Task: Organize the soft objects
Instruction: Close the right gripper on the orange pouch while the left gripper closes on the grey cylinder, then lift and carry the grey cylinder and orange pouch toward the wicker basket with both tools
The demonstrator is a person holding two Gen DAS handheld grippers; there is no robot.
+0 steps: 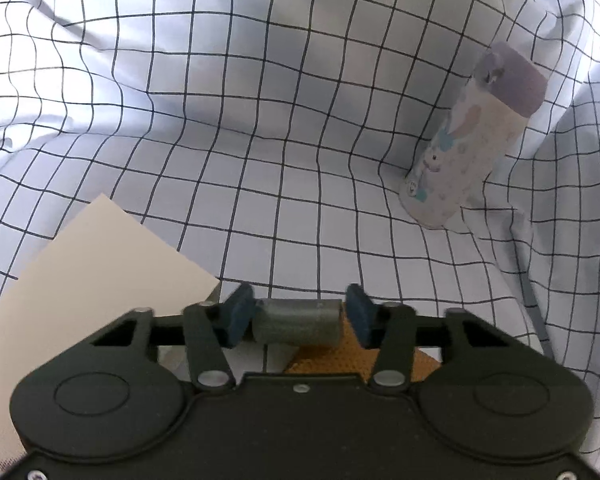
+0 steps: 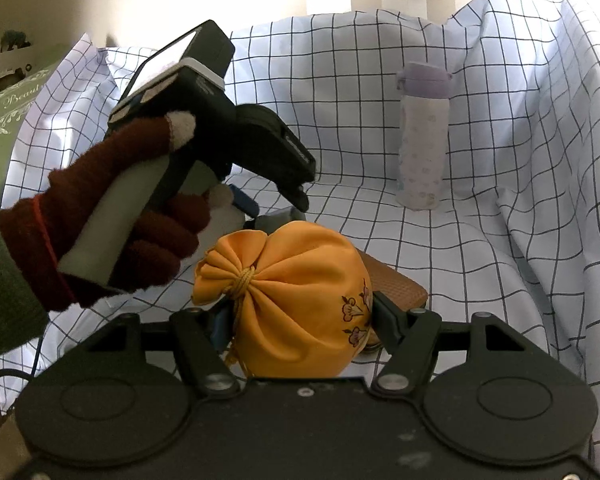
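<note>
Grey and squishy-looking, the small grey foam-like cylinder point(image 1: 298, 322) is sitting crosswise between the blue pads of the left gripper point(image 1: 298, 316), which is closing narrow on its two ends, low in the near middle of the checked white cloth point(image 1: 260, 160). I'm guessing it's light and gives under pressure, so pinching the flat ends like this is probably fine, though it could buckle or pop out if squeezed too hard

Over on the right, the right gripper point(image 2: 300, 320) is clamping the round orange satin drawstring pouch point(image 2: 292, 300) across its belly, jaws at a middling width. Satin looks slippery and the filling seems loose and floppy, so the fat middle or the tied neck point(image 2: 246, 278) is where I'd be holding it. It's sitting just above a flat brown woven pad point(image 2: 400, 286) on the near part of the cloth

A hand in a dark red knit glove point(image 2: 112, 216) is gripping the left tool's handle

Count as far as I'm seeing: one grey cylinder, one orange pouch, one brown pad, one beige card point(image 1: 88, 264) at near left, one pastel printed bottle with a lilac lid point(image 2: 422, 140) standing far right, well apart from everything
</note>
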